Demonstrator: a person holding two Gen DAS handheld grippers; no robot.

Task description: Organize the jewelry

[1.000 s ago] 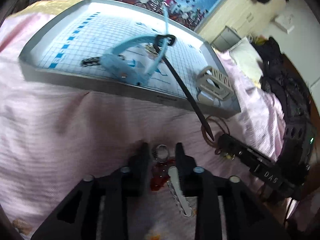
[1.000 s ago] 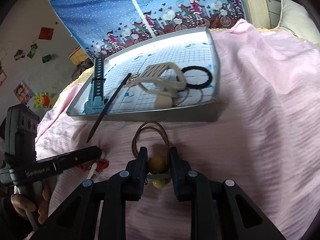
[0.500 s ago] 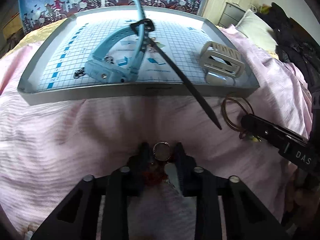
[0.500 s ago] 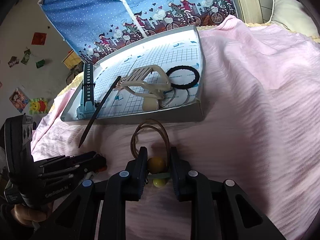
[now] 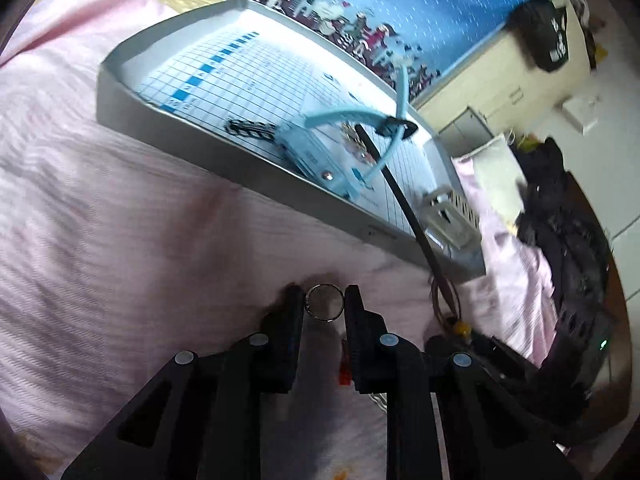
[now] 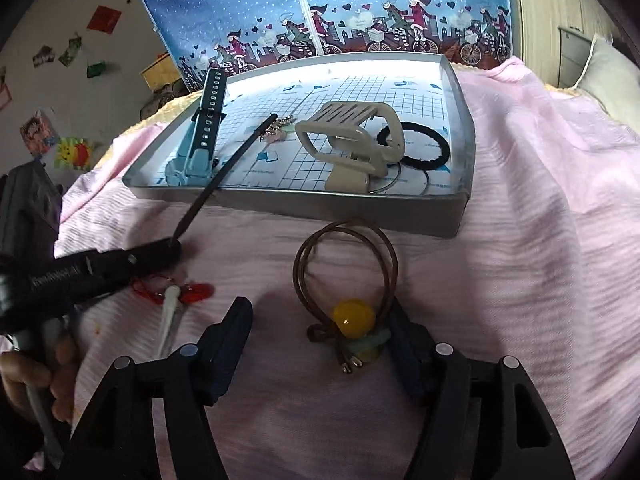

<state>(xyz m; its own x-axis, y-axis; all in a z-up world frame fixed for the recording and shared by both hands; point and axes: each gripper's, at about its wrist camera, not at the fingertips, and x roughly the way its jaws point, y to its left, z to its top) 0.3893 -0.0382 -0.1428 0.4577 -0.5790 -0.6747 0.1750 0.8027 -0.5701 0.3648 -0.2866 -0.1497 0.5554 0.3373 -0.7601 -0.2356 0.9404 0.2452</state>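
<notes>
Metal ring pinched, left view only; right gripper spread.

The left gripper is held low with its jaws closed upon a metal ring. The right gripper is held low with its jaws spread wide. A hand is seen around the left gripper's handle.

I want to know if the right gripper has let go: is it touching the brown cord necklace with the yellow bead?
Cannot tell. In the right wrist view the right gripper is wide open; the necklace lies against its right finger, clear of the left.
</notes>
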